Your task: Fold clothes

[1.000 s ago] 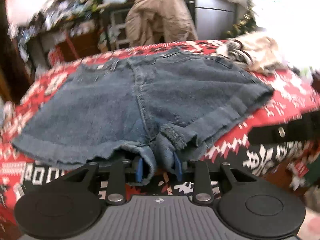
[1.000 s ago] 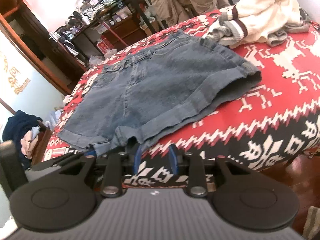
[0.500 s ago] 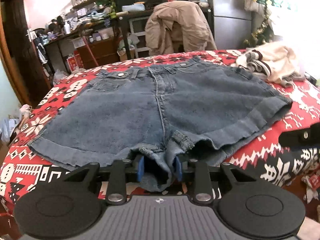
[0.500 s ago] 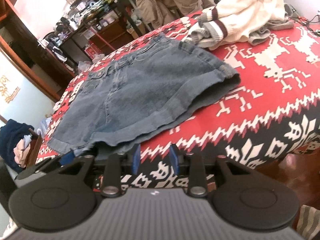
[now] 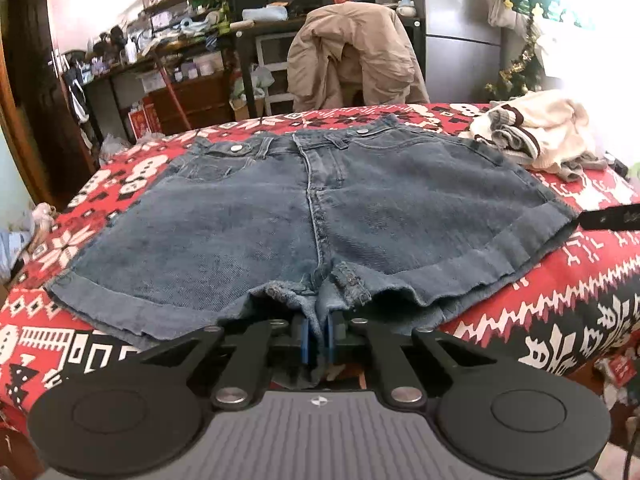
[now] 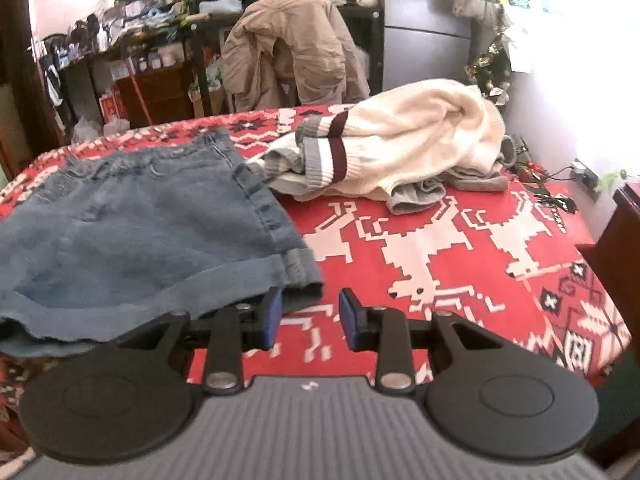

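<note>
One denim shorts (image 5: 312,216), one cream sweater (image 6: 404,136), two grippers.

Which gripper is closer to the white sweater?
Right. The right gripper sits open at the shorts' outer hem corner, nearer the white sweater. The left gripper has just closed on the crotch, farther away.

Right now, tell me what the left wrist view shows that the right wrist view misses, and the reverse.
Only the left wrist view shows the left tongs, which have just been closing and now pinch the crotch of the denim shorts, plus the waistband buttons. Only the right wrist view shows the right tongs open, nothing between them, beside the shorts' cuffed leg corner. Both show the shorts, the cream sweater, the red patterned cover and the tan jacket.
</note>
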Available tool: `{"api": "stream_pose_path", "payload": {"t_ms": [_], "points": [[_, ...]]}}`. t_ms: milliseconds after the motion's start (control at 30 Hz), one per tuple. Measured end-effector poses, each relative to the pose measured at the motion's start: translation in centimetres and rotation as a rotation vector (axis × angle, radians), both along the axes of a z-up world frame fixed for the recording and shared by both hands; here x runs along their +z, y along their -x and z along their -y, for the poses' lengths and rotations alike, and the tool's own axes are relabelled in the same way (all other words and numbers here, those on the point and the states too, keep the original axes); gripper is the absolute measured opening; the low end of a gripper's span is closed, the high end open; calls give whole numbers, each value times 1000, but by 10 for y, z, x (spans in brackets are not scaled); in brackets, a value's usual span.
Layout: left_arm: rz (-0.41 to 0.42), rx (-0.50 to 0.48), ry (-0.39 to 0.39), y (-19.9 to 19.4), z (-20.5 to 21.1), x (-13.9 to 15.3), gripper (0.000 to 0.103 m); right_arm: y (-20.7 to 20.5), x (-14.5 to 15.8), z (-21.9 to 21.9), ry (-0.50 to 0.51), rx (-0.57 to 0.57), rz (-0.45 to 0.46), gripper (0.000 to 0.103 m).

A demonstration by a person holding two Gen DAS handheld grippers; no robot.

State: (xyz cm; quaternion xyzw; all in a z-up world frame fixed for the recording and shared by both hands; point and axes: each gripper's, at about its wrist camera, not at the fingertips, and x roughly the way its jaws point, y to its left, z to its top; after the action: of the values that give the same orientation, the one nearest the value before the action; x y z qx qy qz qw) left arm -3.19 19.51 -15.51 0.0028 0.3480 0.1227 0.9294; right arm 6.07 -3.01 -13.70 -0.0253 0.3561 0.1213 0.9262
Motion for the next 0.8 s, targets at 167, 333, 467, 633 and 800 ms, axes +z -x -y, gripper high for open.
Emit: {"api": "stream_pose_path", "payload": {"t_ms": [167, 333, 467, 633, 800], "points": [[0, -2, 13, 1, -3, 1, 8, -24, -20, -5, 55, 13, -29, 22], [5, -29, 3, 6, -1, 4, 7, -28, -18, -6, 14, -8, -7, 2], [28, -59, -11, 19, 4, 14, 7, -23, -5, -3, -12, -51, 16, 1], [-29, -70, -17, 20, 5, -2, 6, -7, 2, -10, 40, -61, 29, 1], [-39, -79, 6, 19, 2, -4, 10, -8, -11, 3, -10, -74, -50, 3]]}}
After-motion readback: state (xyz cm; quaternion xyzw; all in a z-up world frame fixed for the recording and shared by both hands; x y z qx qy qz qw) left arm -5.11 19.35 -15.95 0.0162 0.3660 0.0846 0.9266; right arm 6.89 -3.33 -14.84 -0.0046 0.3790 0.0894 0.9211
